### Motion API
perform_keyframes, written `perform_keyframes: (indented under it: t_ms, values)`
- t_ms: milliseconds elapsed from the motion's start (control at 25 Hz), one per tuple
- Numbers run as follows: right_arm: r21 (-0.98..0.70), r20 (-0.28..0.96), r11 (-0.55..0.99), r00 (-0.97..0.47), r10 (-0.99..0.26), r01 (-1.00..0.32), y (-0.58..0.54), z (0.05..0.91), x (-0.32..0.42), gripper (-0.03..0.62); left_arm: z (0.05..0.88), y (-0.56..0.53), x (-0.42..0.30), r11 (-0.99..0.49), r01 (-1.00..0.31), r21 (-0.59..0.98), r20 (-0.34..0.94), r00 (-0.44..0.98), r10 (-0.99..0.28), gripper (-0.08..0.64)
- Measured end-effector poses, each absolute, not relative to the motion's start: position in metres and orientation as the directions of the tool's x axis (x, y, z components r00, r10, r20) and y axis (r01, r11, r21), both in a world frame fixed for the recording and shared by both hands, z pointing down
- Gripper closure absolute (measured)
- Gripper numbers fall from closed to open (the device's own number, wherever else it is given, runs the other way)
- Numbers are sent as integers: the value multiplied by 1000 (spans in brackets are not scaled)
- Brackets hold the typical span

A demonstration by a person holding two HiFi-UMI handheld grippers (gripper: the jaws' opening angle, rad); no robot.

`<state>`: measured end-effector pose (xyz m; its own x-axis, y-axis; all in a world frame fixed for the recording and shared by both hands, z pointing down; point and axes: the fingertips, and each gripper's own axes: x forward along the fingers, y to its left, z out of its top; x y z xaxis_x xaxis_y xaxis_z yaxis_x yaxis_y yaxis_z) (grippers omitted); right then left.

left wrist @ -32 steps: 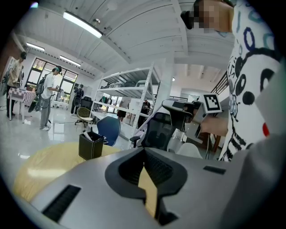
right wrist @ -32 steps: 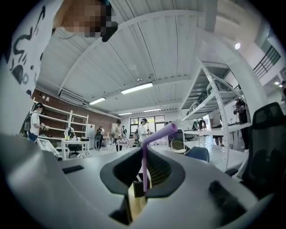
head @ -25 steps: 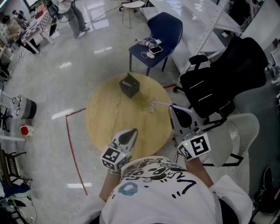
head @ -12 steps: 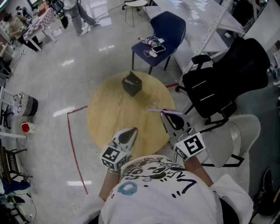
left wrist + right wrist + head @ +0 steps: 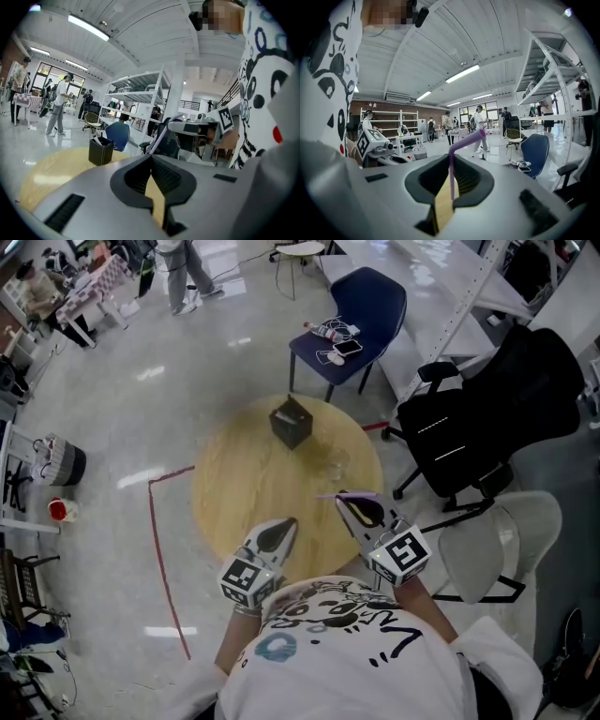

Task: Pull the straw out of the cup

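Observation:
A purple bendy straw (image 5: 349, 494) is clamped in my right gripper (image 5: 351, 501), which is shut on it over the near right part of the round wooden table (image 5: 234, 484). In the right gripper view the straw (image 5: 461, 140) rises from between the jaws and bends to the right at its top. A clear cup (image 5: 332, 465), faint in the head view, stands on the table just beyond the gripper, apart from the straw. My left gripper (image 5: 280, 526) rests over the table's near edge, shut with nothing in it; its jaws (image 5: 151, 159) meet at the tip.
A black open box (image 5: 292, 422) stands at the table's far side. Behind it is a blue chair (image 5: 352, 310) with cables and a phone. A black office chair (image 5: 487, 418) and a grey chair (image 5: 497, 540) crowd the right. Red tape (image 5: 159, 549) marks the floor.
My right gripper has come down and back toward me with the straw, away from the cup. The left gripper has stayed put.

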<state>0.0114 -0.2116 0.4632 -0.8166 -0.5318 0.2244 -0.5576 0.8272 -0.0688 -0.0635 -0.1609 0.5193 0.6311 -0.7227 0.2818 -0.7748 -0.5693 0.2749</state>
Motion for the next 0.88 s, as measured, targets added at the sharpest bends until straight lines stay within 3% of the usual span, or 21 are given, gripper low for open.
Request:
perform_keyframes:
  t_ms: [880]
  values:
    - [-79, 336, 848, -815, -472, -524, -195, 501, 3, 546, 520, -158, -69, -572, -770, 283, 281, 637, -718, 545]
